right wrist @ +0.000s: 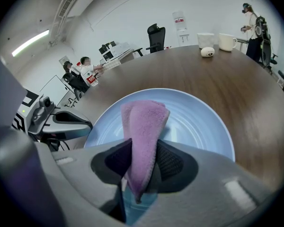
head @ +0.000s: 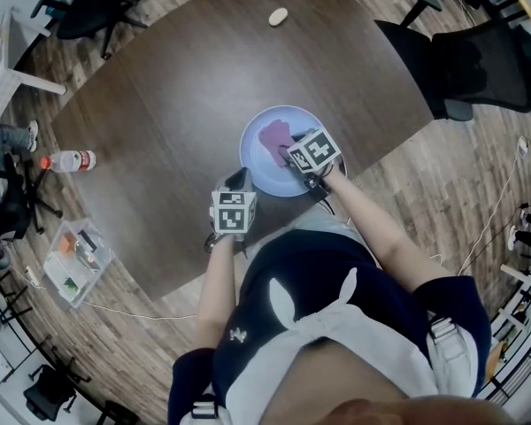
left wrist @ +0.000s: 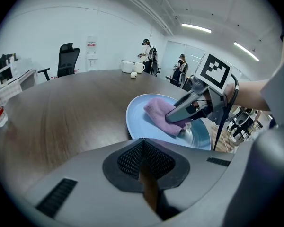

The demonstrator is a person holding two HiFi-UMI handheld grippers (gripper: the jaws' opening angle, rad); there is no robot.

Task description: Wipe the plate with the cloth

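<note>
— Dark wooden table, blue plate: why was the purple cloth bunched so?
— Right claw pinched it, free end lying on the plate just ahead for wiping. Left claw, pressed together, sat beside the rim, probably steadying

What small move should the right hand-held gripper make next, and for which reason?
Probably slide the purple cloth across the light blue plate toward its far rim. The right hand-held gripper is shut on the cloth, which lies on the plate's middle, and bare plate shows around it.
</note>
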